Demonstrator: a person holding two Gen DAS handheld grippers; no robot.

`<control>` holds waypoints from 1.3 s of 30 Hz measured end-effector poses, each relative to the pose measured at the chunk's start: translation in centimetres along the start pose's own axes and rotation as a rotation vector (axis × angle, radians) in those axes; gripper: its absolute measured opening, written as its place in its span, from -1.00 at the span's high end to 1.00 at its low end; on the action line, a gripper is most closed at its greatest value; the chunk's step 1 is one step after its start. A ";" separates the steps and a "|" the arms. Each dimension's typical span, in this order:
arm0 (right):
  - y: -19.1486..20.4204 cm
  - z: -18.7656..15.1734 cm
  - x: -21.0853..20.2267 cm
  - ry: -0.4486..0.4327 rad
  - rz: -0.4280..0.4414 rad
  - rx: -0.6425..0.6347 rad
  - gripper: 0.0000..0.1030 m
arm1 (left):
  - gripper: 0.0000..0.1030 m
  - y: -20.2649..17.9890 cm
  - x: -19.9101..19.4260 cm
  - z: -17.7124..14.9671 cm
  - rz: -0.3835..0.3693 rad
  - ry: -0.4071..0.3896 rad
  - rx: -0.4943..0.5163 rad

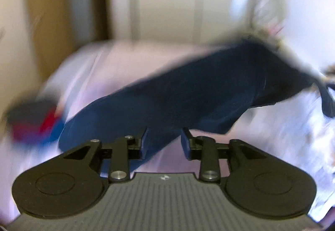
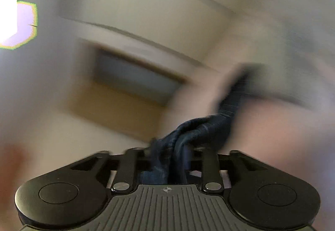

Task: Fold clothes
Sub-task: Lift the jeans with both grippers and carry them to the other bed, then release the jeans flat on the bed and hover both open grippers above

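Observation:
A navy garment (image 1: 188, 92) lies stretched across a pale lilac bed sheet (image 1: 117, 67) in the blurred left wrist view. My left gripper (image 1: 165, 143) hovers at its near end, open, its blue pads apart and not pressing the cloth. In the right wrist view a bunched navy fold of the garment (image 2: 196, 128) trails up and to the right from between the jaws of my right gripper (image 2: 169, 153). The jaws stand apart. The cloth sits loosely in the gap and hides the pads.
A red and blue pile of clothes (image 1: 35, 124) rests at the left of the bed. White cupboard doors (image 1: 163, 0) stand behind it, and a grey patterned cloth (image 1: 270, 27) lies at the far right. The right wrist view is smeared, showing a pale wall and a wooden frame (image 2: 134, 78).

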State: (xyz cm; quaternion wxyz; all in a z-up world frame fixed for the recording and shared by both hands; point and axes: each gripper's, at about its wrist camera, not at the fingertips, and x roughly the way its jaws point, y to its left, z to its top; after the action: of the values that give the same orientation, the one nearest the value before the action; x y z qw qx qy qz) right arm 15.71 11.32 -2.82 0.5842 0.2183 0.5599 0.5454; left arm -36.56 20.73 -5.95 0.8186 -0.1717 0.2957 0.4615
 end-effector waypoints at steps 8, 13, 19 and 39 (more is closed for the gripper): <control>-6.8 -12.0 -3.6 0.121 -0.366 -0.085 0.36 | 0.53 -1.1 -2.5 -7.7 0.121 0.187 -0.103; -2.1 -20.7 -3.0 0.194 -0.354 -0.276 0.35 | 0.51 -2.2 -5.1 -9.7 0.095 0.157 -0.161; -0.7 -25.8 -1.2 0.283 -0.369 -0.376 0.34 | 0.51 -3.5 -6.8 -12.5 0.143 0.221 -0.191; 2.7 -31.0 0.9 0.264 -0.496 -0.427 0.33 | 0.44 1.8 -6.0 -11.1 0.150 0.231 -0.137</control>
State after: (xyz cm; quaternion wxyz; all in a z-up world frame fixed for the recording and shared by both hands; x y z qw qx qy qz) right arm -13.23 1.89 -9.46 0.6541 -0.1238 0.5397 0.5153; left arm -44.08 11.57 -10.59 0.7289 -0.2566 0.3675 0.5176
